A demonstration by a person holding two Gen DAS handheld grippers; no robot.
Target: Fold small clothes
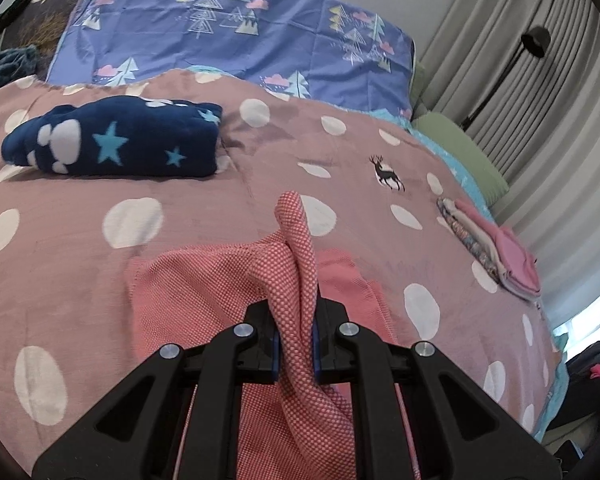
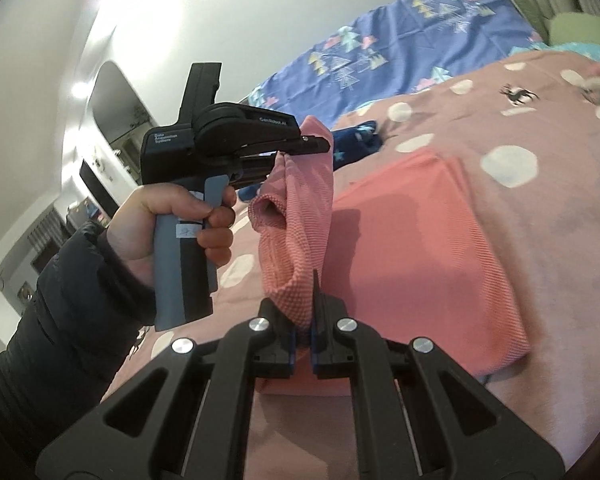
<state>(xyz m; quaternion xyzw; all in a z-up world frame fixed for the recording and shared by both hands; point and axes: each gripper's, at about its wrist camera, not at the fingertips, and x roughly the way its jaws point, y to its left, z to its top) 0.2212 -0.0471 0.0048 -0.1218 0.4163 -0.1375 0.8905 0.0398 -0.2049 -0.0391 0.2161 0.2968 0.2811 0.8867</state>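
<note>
The left tongs [image 1: 295, 354] are clamped on a bunched fold of the pink garment [image 1: 204, 292], which stands up between their pads as a thick roll and rises past the tips; the rest of the garment spreads below and ahead of them on the bed cover [image 1: 80, 264], a dusty pink cover with white spots. The right tongs [image 2: 303, 350] are pinched tight on another corner of the same pink garment [image 2: 412, 248]; from that grip the cloth runs up and to the left to the left tongs [image 2: 300, 148], held in the air between the two, with an open sleeve end hanging beside them. A hand [image 2: 172, 224] in a dark sleeve [image 2: 64, 304] grips the handle of the left tongs. To the right of the right tongs the garment lies flat on the bed in a broad panel. Beyond the left tongs, up and to the left, sits a folded navy blanket [image 1: 116, 140] with stars; well off to their right a small stack of folded clothes [image 1: 496, 244] lies near the bed's edge; a blue quilt [image 1: 228, 28] with trees covers the far end.
</note>
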